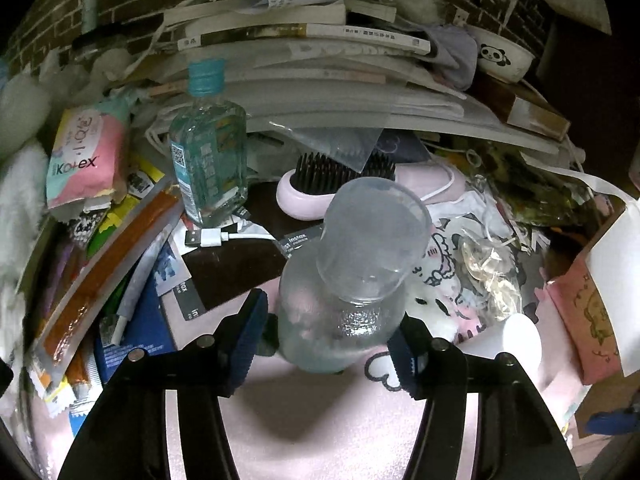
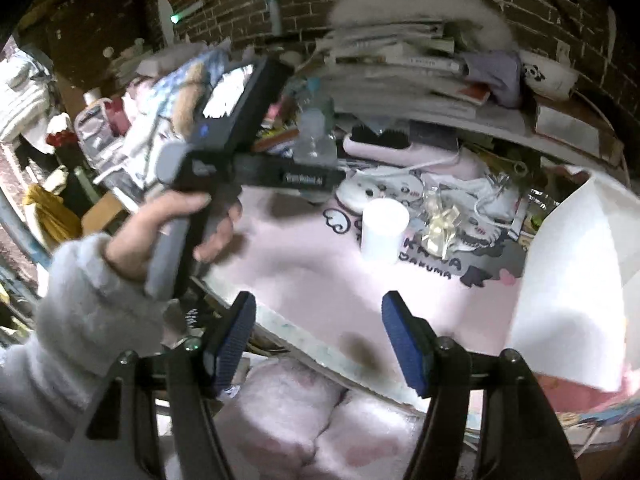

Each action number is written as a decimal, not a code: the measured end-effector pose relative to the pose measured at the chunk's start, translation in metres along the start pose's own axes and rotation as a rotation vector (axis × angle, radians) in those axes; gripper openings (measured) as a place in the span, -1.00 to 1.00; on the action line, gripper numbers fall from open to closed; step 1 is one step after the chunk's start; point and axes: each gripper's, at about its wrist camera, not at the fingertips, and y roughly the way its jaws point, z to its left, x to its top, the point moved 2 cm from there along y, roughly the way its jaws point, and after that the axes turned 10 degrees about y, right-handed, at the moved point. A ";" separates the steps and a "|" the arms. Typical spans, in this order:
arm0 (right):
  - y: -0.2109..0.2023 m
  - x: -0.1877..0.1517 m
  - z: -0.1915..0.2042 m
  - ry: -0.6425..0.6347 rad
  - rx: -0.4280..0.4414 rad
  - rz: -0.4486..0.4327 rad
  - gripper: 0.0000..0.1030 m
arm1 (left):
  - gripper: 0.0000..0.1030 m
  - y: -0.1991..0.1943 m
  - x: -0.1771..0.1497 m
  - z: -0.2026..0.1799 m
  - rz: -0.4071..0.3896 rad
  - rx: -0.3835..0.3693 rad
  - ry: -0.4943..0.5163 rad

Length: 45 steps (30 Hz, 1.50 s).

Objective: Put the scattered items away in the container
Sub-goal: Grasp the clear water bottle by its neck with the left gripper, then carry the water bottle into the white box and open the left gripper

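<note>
Left wrist view: the left gripper [image 1: 326, 344] closes its blue pads around a frosted clear bottle [image 1: 352, 280] standing on the pink-covered desk [image 1: 320, 420], a white cup [image 1: 516, 340] just beside.

Right wrist view: the right gripper [image 2: 318, 344] hangs open and empty above the desk edge, the white cup well ahead.

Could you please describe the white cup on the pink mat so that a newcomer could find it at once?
Start at the pink mat. The white cup stands near its far edge, beside crinkled gold wrapping. It is the only plain white cylinder there.
</note>
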 end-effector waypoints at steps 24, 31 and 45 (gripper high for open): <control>0.053 -0.008 -0.028 0.124 -0.202 -0.083 0.21 | -0.16 -0.031 0.004 -0.009 0.034 0.037 0.052; 0.058 -0.006 -0.035 0.121 -0.322 -0.141 0.21 | -0.16 -0.068 0.029 -0.049 0.005 0.019 0.171; 0.055 -0.014 -0.061 0.220 -0.382 -0.172 0.21 | -0.16 -0.109 0.090 -0.219 0.013 -0.254 0.472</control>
